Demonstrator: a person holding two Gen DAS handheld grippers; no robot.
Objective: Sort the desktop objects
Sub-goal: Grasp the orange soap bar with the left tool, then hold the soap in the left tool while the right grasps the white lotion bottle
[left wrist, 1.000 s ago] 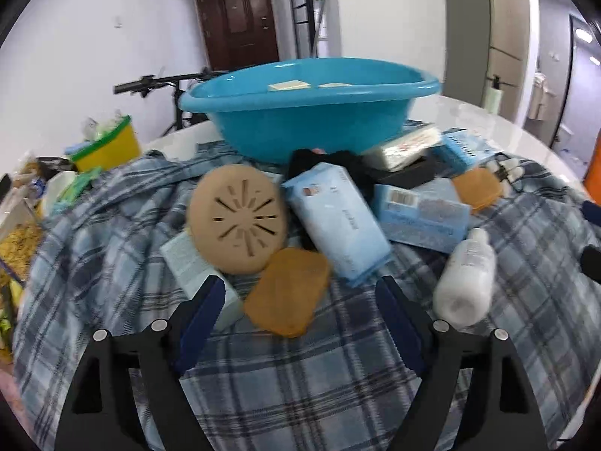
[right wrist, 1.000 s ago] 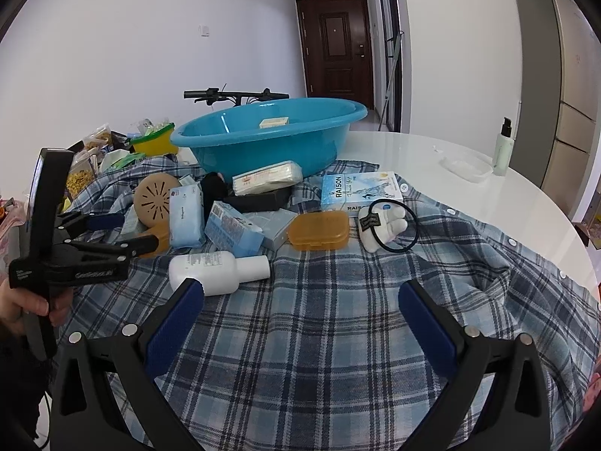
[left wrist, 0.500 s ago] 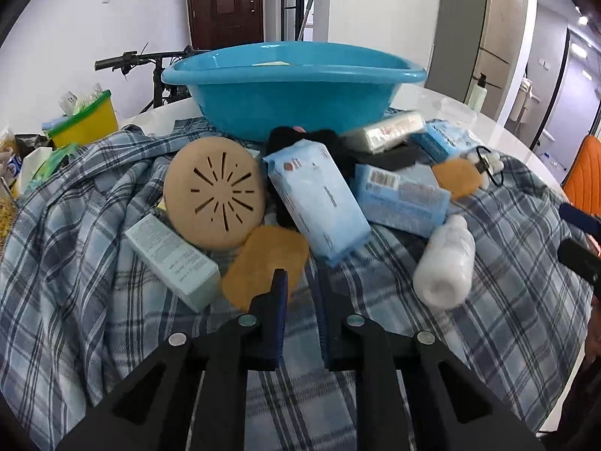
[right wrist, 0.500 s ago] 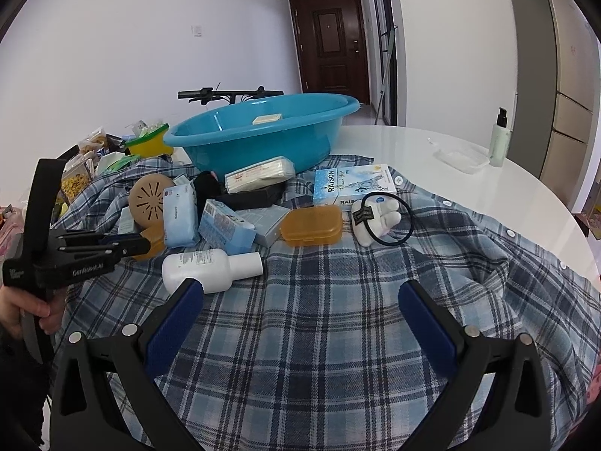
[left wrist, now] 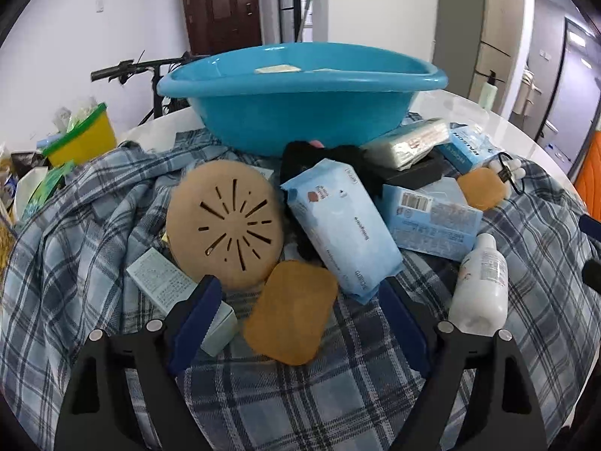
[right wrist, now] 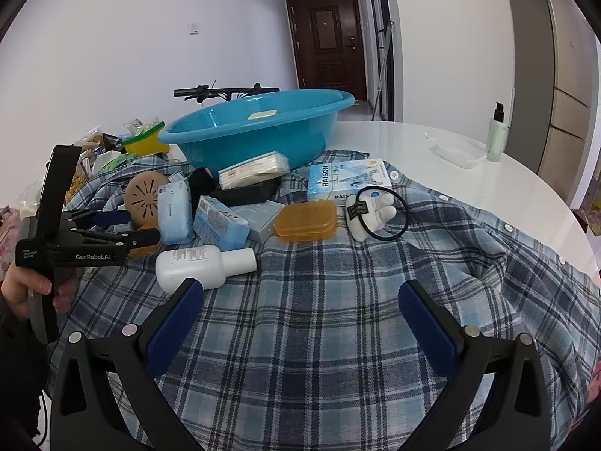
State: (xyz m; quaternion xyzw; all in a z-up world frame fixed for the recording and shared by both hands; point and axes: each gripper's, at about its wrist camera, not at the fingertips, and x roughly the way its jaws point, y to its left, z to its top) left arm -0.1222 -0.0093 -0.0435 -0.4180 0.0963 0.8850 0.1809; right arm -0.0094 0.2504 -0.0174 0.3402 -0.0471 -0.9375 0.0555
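My left gripper (left wrist: 296, 300) is low over the plaid shirt (left wrist: 300, 394), its jaws opening. A flat orange case (left wrist: 291, 306) lies between its fingers, and the pads do not touch it. Just beyond are a round tan slotted disc (left wrist: 225, 221), a blue wipes pack (left wrist: 342, 225), a pale box (left wrist: 176, 289) and a white bottle (left wrist: 480, 285). A blue basin (left wrist: 300, 112) stands behind the pile. My right gripper (right wrist: 300, 293) hangs open over bare plaid cloth with nothing between its fingers. In its view the left gripper (right wrist: 139, 227) is at the left, held by a hand (right wrist: 26, 289).
An orange pill case (right wrist: 305, 221), a RAISON box (right wrist: 347, 178) and a white plush with a black hair band (right wrist: 370, 210) lie mid-table. A pump bottle (right wrist: 496, 131) and clear tray (right wrist: 456, 152) sit far right. A yellow tub (left wrist: 80, 143) and snack packets crowd the left edge.
The left gripper was open, shut half a second ago, and now stands open again around the orange case. The right gripper has kept still.
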